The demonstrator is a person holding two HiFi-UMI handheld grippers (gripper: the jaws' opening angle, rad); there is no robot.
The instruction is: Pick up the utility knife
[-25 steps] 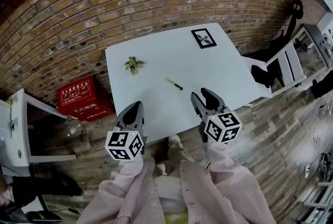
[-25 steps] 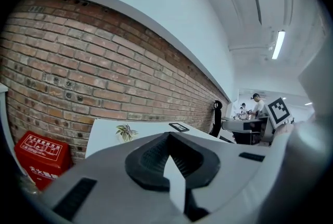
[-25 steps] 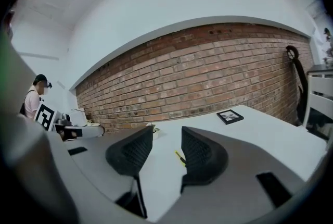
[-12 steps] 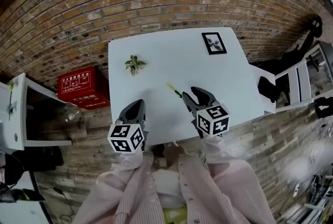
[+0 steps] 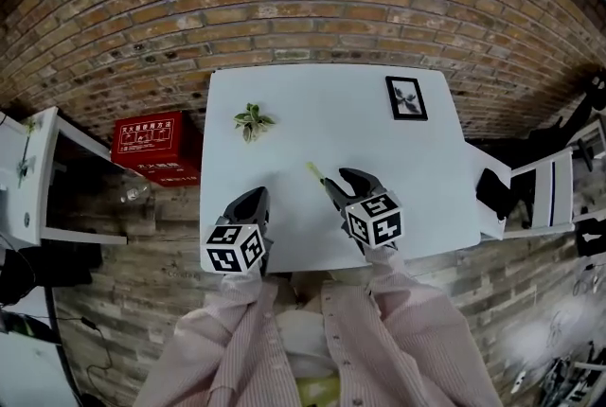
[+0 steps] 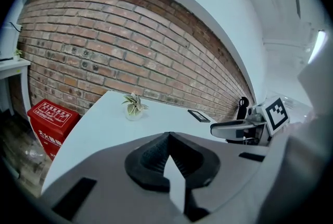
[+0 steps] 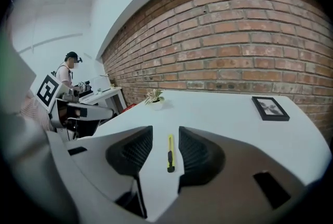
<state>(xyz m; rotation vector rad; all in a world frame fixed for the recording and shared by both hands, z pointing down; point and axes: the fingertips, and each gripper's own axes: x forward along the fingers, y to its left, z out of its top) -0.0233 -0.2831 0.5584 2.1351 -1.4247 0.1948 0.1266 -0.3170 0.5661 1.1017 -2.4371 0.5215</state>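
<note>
The right tool gapes over the surface, the yellow utility knife lying untouched between its jaws. The left tool is closed, empty

The table is bare all round the knife, and nothing stands between it and the parted jaws of the right gripper. The plant sits well off to the left and the picture frame in the far right corner (both well apart from the knife). The brick wall closes the table's far edge.
</note>
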